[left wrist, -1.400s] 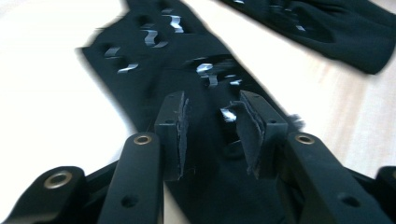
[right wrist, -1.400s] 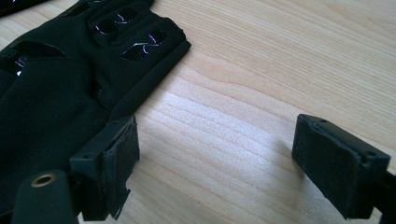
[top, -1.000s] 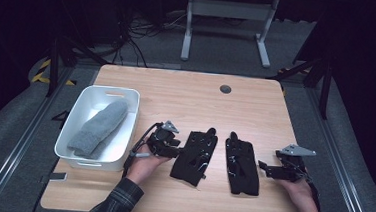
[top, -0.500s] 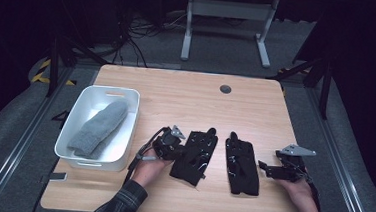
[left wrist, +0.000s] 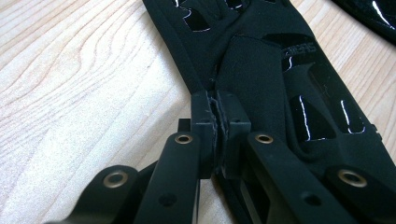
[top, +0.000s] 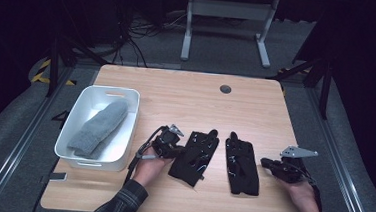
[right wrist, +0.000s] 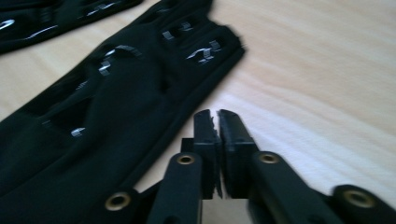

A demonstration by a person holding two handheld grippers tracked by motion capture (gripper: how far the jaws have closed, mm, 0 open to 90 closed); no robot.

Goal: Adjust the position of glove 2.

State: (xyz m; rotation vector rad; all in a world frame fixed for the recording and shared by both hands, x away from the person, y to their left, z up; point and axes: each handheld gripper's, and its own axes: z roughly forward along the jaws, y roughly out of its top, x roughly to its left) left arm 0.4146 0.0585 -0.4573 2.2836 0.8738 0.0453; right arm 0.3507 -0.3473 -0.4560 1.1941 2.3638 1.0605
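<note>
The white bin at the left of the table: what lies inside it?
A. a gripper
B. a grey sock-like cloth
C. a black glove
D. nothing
B: in the high view a grey sock-like cloth lies in the white bin, while both black gloves lie on the table beside it.

In the right gripper view the right glove (right wrist: 107,116) is blurred and cut off at the left edge, its printed marks unreadable.
</note>
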